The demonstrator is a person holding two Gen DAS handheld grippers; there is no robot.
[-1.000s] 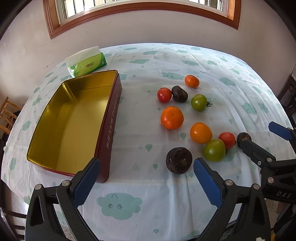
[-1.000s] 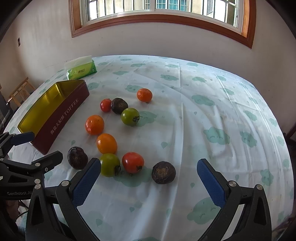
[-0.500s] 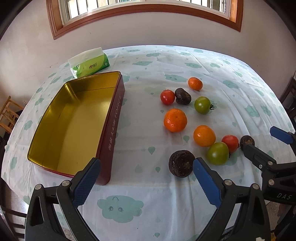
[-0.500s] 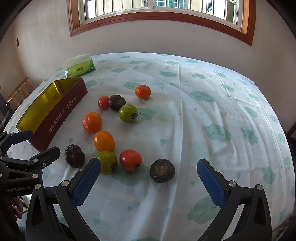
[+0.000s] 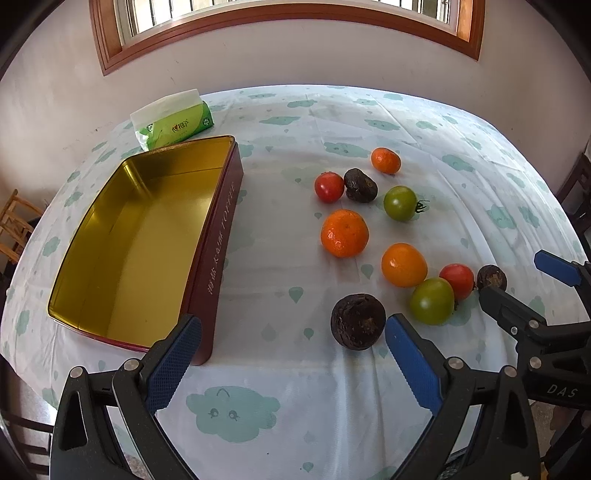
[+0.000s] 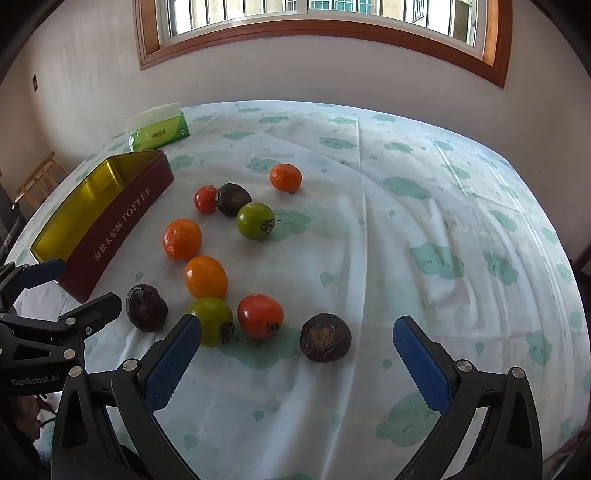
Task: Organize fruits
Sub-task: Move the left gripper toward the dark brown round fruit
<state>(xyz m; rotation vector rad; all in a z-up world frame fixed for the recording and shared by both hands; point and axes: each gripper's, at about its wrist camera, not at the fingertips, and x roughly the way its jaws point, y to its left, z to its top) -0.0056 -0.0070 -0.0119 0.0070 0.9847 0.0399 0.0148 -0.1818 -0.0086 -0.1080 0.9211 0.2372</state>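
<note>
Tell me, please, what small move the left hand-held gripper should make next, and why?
Probably ease the left hand-held gripper forward around the dark fruit: its jaws are open, that fruit lies just ahead, and the tin holds nothing yet.

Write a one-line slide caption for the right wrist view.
Open right tool above dark fruit and red tomato; empty toffee tin at left.

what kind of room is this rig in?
Likely a home dining room: a table under a cloud-print tablecloth, a wood-framed window behind it, and a wooden chair at the table's edge.
</note>
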